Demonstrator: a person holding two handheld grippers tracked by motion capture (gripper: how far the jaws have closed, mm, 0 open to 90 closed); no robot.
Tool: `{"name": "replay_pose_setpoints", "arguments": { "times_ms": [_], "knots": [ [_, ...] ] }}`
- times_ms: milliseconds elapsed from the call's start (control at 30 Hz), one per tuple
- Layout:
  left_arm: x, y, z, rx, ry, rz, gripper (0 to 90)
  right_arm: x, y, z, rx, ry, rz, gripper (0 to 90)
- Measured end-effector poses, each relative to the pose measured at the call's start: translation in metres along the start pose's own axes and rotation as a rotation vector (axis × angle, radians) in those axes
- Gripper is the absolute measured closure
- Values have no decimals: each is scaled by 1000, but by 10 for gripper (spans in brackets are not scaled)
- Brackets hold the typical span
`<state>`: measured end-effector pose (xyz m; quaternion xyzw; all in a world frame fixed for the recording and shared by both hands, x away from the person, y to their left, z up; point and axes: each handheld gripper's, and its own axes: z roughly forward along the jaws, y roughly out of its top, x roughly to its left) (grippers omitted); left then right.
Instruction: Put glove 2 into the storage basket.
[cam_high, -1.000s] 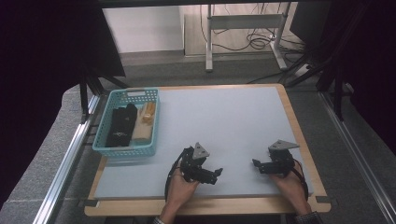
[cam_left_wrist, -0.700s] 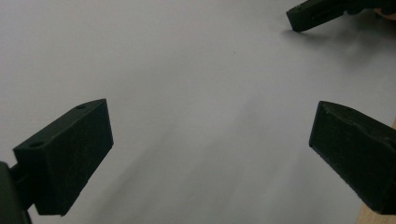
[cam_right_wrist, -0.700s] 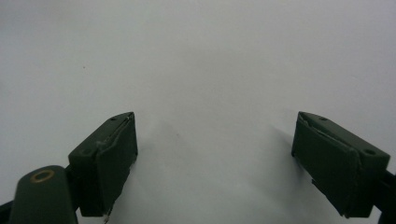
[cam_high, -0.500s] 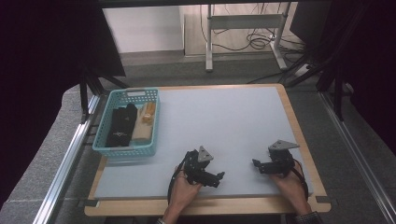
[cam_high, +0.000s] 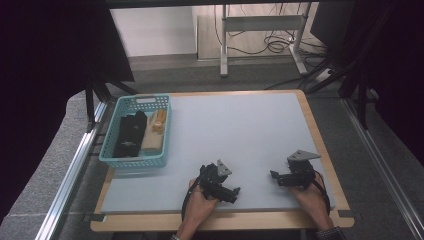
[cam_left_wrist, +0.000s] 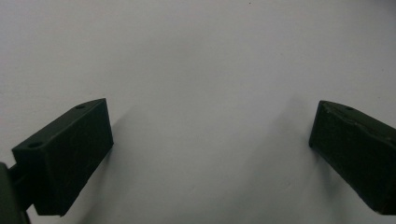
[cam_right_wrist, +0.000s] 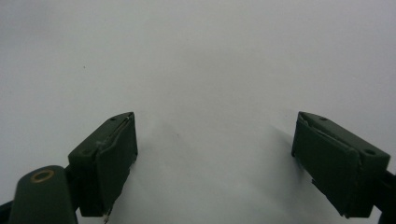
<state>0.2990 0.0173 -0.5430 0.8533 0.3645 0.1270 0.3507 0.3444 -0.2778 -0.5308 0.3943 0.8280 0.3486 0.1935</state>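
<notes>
High view: a pale grey table (cam_high: 240, 130) with a wooden rim fills the middle of the frame; a teal basket (cam_high: 136, 159) sits at its left edge, left of centre in the frame.
Basket contents: a black pouch-like item (cam_high: 129, 134) lies lengthwise on the left side, a tan wooden-looking piece (cam_high: 156, 131) beside it on the right; both are inside the basket walls, probably kept there so they stay gathered until picked.
Left claw (cam_high: 231, 192): low centre of the frame, held by a hand coming in from the bottom edge, its tips turned toward the lower right, away from the basket.
Left gripper view: the jaws stand wide apart at the lower corners with nothing but bare table (cam_left_wrist: 201, 84) between them, so this claw (cam_left_wrist: 210, 140) is spread and holds nothing.
Right claw (cam_high: 274, 176): lower right of the high view, tips pointing left toward the middle of the board, well apart from the basket.
Right gripper view: jaws wide, bare table (cam_right_wrist: 205, 70) between them; this claw (cam_right_wrist: 215, 144) is empty too.
Why so held: both claws sit low near the person's edge, likely a rest or ready pose.
Nearest work: the basket items are closer to the left claw, which I judge the likelier one to reach for them.
</notes>
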Motion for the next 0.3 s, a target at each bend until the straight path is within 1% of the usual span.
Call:
{"name": "replay_pose_setpoints", "arguments": {
  "times_ms": [300],
  "knots": [
    [0,0,0,2,0,1,0,0,0,0,1,1,-1,135]
  ]
}}
